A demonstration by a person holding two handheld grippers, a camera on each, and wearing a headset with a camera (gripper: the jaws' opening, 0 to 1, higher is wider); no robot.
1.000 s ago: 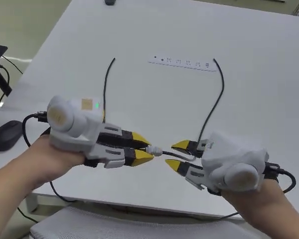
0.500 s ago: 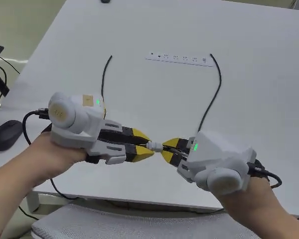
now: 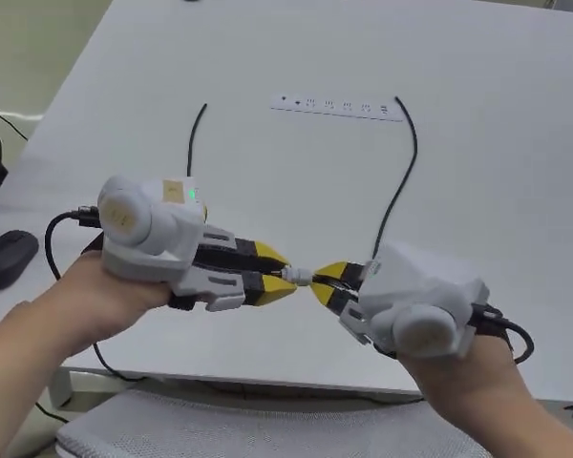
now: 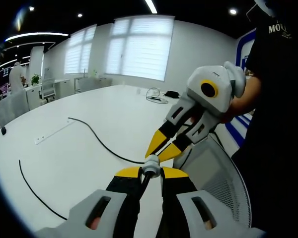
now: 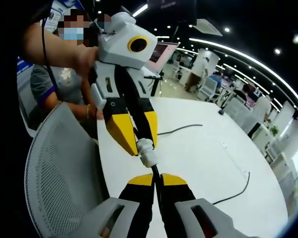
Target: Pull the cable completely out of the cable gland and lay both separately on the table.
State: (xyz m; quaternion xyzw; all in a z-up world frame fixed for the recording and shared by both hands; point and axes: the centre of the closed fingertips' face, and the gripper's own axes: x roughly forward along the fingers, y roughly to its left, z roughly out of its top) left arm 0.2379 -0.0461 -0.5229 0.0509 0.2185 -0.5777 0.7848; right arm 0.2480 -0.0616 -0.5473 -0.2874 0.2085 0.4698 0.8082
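A small white cable gland [image 3: 302,278] hangs in the air over the table's front edge, between the two grippers. My left gripper [image 3: 285,279] is shut on it; the gland [image 4: 150,165] sits between that gripper's [image 4: 150,173] yellow tips. My right gripper [image 3: 327,283] faces it tip to tip. In its own view the right gripper [image 5: 157,181] is shut on the black cable [image 5: 157,173] right behind the gland [image 5: 146,152]. The cable [image 3: 401,181] trails from there over the table toward the power strip.
A white power strip [image 3: 336,106] lies at the back of the white table [image 3: 497,219]. A second black cable [image 3: 193,143] lies at the left. A black mouse [image 3: 2,258] sits off the left edge, and a mesh chair [image 3: 172,434] stands below the front edge.
The right gripper, open and a little apart one second ago, has come up to the gland and shut on the cable. The left gripper has kept its hold.
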